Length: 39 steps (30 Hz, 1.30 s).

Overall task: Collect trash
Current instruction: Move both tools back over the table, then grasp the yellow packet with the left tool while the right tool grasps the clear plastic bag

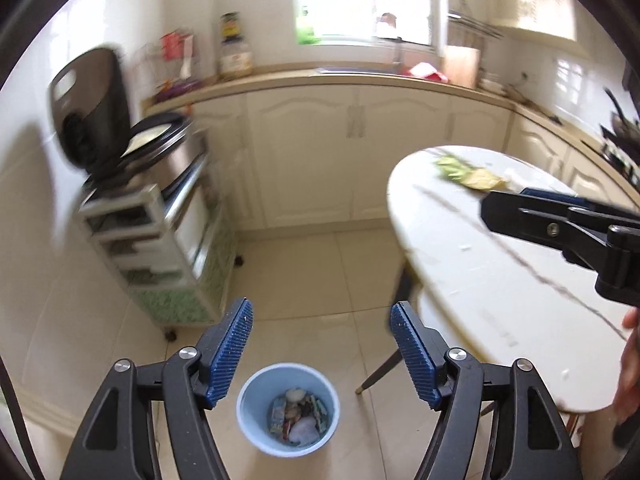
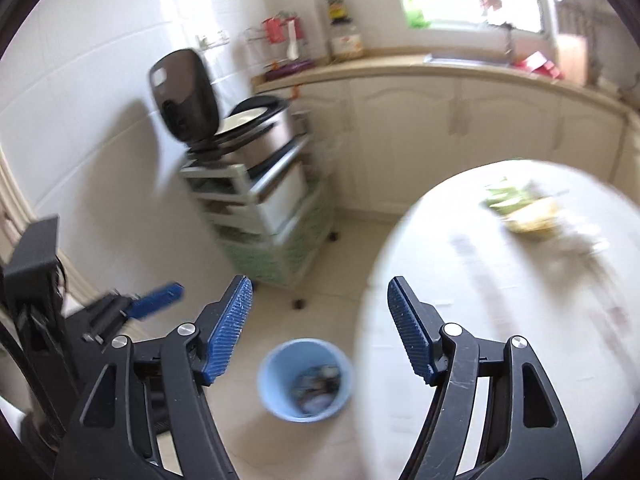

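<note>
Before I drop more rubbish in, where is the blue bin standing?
The blue bin stands on the floor in both views, between each gripper's open fingers, left of the white table and in front of the drawer cart.

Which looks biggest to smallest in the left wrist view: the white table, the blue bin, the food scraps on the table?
1. White table, clearly largest.
2. Blue bin.
3. Food scraps, smallest, though they lie farther from the camera, so true size is unsure.
</note>
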Available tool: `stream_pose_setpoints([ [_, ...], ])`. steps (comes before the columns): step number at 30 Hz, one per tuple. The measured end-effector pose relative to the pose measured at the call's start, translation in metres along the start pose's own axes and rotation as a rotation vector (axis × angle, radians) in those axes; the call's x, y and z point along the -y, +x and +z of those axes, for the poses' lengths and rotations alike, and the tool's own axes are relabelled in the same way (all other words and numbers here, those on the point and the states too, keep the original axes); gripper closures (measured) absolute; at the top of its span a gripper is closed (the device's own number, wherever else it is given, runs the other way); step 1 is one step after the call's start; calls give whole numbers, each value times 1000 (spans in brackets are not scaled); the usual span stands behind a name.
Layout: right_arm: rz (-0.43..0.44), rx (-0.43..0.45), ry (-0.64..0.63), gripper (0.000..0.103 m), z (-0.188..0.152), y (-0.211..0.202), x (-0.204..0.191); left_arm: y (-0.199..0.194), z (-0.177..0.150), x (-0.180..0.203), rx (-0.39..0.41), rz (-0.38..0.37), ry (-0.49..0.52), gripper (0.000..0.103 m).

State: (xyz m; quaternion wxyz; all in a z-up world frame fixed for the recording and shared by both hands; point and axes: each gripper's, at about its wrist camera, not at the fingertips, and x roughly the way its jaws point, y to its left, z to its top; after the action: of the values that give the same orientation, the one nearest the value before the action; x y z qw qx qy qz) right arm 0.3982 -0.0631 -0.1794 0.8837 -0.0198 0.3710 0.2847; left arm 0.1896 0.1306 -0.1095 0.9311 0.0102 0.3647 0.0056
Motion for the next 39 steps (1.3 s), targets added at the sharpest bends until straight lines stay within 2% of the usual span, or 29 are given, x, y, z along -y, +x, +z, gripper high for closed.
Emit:
stream_pose_setpoints([
  [3,-113,6,2,32,2,-20,48,4,18,39,0,-40,65,27],
  [6,-217,-8,26,32,3,-29,101,15,36,72,-13,-61,115,26],
  [8,-257,-34,45,32,3,-28,133,29,51,90,-29,-97,140,25],
  [11,-310,-65,68,32,4,-20,174,51,71,114,-47,-111,172,25],
  [17,-297,-138,-3,31,13,20,222,107,110,147,-89,-140,216,25],
  [21,-245,-160,-78,29,21,49,226,139,124,153,-103,-151,232,25],
  [26,-225,-181,-151,27,28,80,227,175,134,150,-128,-148,233,24],
  [28,-188,-202,-125,33,29,91,234,183,134,148,-136,-155,220,23],
  [30,-138,-221,-104,48,27,96,241,191,138,146,-147,-173,203,23],
  [32,-124,-219,-100,76,25,93,244,198,142,145,-147,-176,192,23],
  [33,-127,-222,-101,81,24,91,246,200,145,146,-142,-177,196,23],
  [39,-159,-206,-36,82,15,63,269,202,154,168,-88,-201,224,23],
])
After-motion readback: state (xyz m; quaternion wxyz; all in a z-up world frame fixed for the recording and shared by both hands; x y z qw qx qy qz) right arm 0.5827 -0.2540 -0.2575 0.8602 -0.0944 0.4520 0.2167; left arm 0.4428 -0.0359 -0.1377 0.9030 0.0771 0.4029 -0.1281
